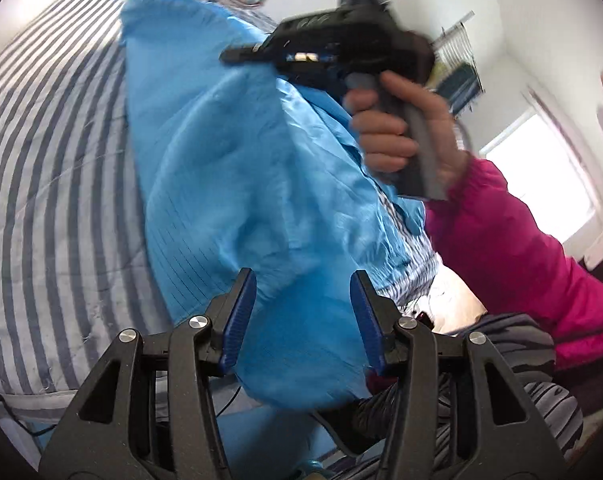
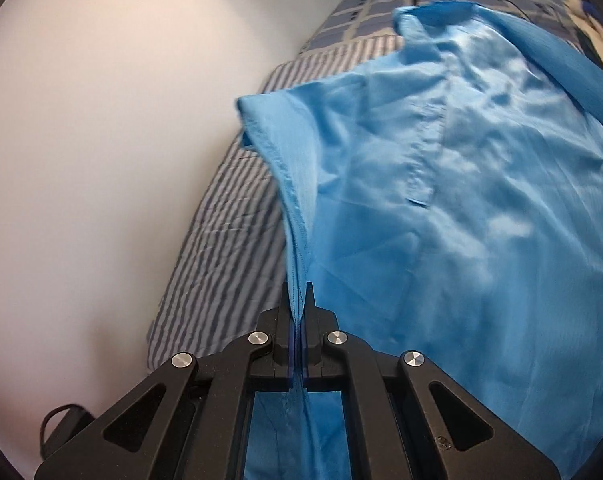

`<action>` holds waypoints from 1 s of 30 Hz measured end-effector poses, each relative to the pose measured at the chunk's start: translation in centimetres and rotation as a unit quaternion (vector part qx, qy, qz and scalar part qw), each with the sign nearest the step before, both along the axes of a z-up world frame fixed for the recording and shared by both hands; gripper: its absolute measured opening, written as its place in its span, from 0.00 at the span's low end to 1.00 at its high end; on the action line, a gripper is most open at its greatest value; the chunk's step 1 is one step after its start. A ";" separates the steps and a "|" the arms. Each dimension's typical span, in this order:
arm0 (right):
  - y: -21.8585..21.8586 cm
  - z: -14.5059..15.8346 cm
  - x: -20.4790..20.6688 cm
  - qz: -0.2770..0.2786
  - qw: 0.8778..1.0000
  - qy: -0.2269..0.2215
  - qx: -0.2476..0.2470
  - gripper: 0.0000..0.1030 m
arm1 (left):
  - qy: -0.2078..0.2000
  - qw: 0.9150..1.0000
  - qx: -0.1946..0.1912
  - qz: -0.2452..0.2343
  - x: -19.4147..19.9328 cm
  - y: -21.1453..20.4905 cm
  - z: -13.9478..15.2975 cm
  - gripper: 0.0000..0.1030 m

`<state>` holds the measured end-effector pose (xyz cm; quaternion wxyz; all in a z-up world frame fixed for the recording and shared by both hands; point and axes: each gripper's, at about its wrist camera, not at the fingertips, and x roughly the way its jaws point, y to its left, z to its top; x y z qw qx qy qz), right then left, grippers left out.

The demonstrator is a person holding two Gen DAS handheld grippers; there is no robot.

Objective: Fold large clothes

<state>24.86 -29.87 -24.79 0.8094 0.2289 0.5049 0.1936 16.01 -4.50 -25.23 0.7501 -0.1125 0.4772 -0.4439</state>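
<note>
While the left gripper (image 1: 303,304) hovers with jaws spread wide over the blue garment (image 1: 229,168), the right gripper (image 2: 300,312) pinches its hemmed edge (image 2: 297,216) closed, cloth spread across the striped bed (image 2: 229,248) beside the wall (image 2: 101,140).

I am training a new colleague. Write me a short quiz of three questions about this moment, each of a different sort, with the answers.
1. True or false: the right gripper is shut on an edge of the blue garment.
2. Multiple choice: the jaws of the left gripper stand (A) shut on cloth, (B) open with blue cloth in front of them, (C) out of view.
3. Fill in: the garment lies on a bed cover with a ______ pattern.

Key: 1 true. 2 B. 3 striped.
</note>
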 end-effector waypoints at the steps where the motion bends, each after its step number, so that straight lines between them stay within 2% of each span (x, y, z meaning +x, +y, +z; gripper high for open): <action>1: -0.7 -0.6 -0.3 -0.008 1.000 0.005 0.003 0.01 | -0.007 1.000 -0.001 -0.003 -0.1 -0.1 0.3 0.48; 4: -2.7 -2.8 -1.1 -0.031 0.999 0.024 0.008 0.01 | -0.040 0.999 0.025 0.017 0.2 0.0 1.0 0.48; 9: -4.6 -6.4 -1.9 -0.054 0.997 0.055 0.018 0.01 | -0.047 0.994 0.083 0.046 1.8 1.2 -0.8 0.48; 12: -4.4 -7.7 -1.8 -0.055 0.996 0.065 0.011 0.01 | -0.018 0.995 0.081 0.053 2.2 1.4 -2.7 0.48; 14: -3.7 -8.1 -1.7 -0.041 0.997 0.071 -0.011 0.01 | -0.017 0.996 0.081 0.045 1.5 0.9 -3.2 0.48; 17: -2.2 -6.8 -1.2 -0.005 0.996 0.060 -0.071 0.02 | -0.022 0.995 0.089 0.029 0.8 -1.1 -3.8 0.48; 20: -0.5 -3.8 -1.2 0.024 0.990 0.017 -0.137 0.05 | -0.029 0.995 0.097 0.017 0.0 -2.2 -3.8 0.47; 22: 0.6 -1.8 -0.8 0.040 0.987 -0.019 -0.155 0.12 | -0.028 0.994 0.100 0.015 -0.1 -2.6 -4.2 0.44; 25: 2.5 0.2 0.9 0.059 0.981 -0.059 -0.177 0.34 | -0.032 0.993 0.115 0.008 -0.2 -3.2 -5.3 0.44; 26: 3.4 0.7 1.6 0.066 0.978 -0.075 -0.183 0.38 | -0.030 0.993 0.117 0.006 -0.6 -3.2 -5.6 0.44; 30: 6.7 0.4 4.9 0.110 0.971 -0.085 -0.196 0.40 | -0.014 0.995 0.099 0.001 -0.6 -3.0 -6.4 0.44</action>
